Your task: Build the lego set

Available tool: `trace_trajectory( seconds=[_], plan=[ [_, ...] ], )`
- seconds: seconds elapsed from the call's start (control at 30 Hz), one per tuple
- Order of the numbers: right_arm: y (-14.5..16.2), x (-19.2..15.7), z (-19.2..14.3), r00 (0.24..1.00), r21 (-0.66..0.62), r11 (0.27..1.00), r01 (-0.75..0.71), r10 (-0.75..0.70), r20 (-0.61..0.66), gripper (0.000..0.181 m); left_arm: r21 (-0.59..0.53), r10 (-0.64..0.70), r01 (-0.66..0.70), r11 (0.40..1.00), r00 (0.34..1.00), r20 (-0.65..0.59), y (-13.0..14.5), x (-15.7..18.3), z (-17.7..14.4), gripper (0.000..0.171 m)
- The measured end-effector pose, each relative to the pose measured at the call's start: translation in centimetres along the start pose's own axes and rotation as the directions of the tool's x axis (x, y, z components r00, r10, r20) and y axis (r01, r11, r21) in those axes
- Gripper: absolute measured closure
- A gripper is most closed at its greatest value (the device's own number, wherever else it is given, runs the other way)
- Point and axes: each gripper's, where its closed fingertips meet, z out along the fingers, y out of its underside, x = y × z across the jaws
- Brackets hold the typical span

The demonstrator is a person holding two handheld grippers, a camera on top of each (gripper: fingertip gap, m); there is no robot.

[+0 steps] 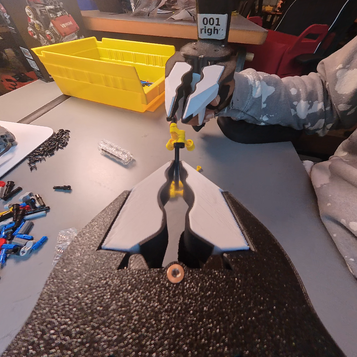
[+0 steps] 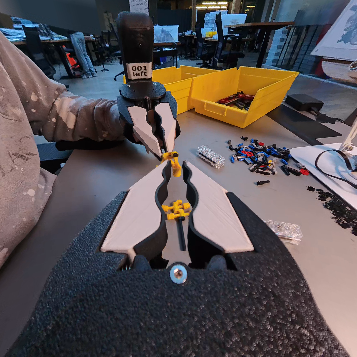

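Where pieces (image 2: 260, 157) lie: grey table (image 2: 212, 193).

yellow bins (image 2: 241, 96), grey table (image 2: 212, 123), bleach-spotted grey sleeve (image 1: 280, 100)

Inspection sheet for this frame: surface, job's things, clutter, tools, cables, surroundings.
Surface: grey table.
Job's things: yellow assembly on black axle, held above the table between both tools; loose parts pile, black pins heap, yellow bins.
Clutter: clear plastic bags.
Tools: left tool shut on black axle; right tool shut on yellow assembly.
Cables: black cable across white base.
Surroundings: desks and office chairs behind.
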Motion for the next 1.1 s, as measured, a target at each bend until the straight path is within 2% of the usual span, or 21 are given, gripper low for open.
trace_trajectory(
  seconds=[0.07,0.13,0.23,0.4,0.6,0.83,0.97,1.1],
  plan=[
    [0.4,1.0,-0.9,0.999,-0.045,0.999,0.006,-0.008,-0.050,0.170,0.004,-0.004,0.004,1.000,1.000,0.018,0.0,-0.6,-0.3,0.169],
    [2.2,1.2,-1.9,0.998,-0.180,0.984,0.009,-0.021,-0.062,0.170,0.014,-0.010,0.010,1.000,0.999,0.033,0.0,-1.1,-0.7,0.169],
    [6.3,-0.4,-2.8,0.999,-0.415,0.909,0.035,-0.038,0.000,0.170,0.020,-0.015,0.014,1.000,0.999,0.044,0.2,-1.6,-0.9,0.168],
    [10.4,-2.7,-2.9,0.998,-0.596,0.801,0.053,-0.018,0.064,0.170,0.000,-0.011,0.011,1.000,0.999,0.045,0.6,-1.6,-0.8,0.168],
    [11.5,-2.6,-2.6,0.999,-0.633,0.774,0.026,-0.004,0.036,0.169,-0.015,-0.002,0.002,1.000,0.999,0.051,0.8,-1.6,-0.7,0.168],
    [11.5,-2.9,-2.3,0.999,-0.665,0.747,0.027,-0.004,0.036,0.169,-0.031,0.006,-0.004,1.000,0.999,0.052,0.9,-1.5,-0.7,0.168],
    [11.5,-5.1,-2.8,0.995,-0.694,0.719,0.027,0.047,0.086,0.167,-0.040,0.007,-0.004,0.999,0.998,0.061,1.0,-1.7,-0.7,0.168],
    [11.1,-6.6,-2.7,0.989,-0.668,0.740,0.080,0.027,0.147,0.167,-0.041,0.008,-0.006,0.999,0.998,0.064,1.0,-1.7,-0.8,0.168]
  ],
)
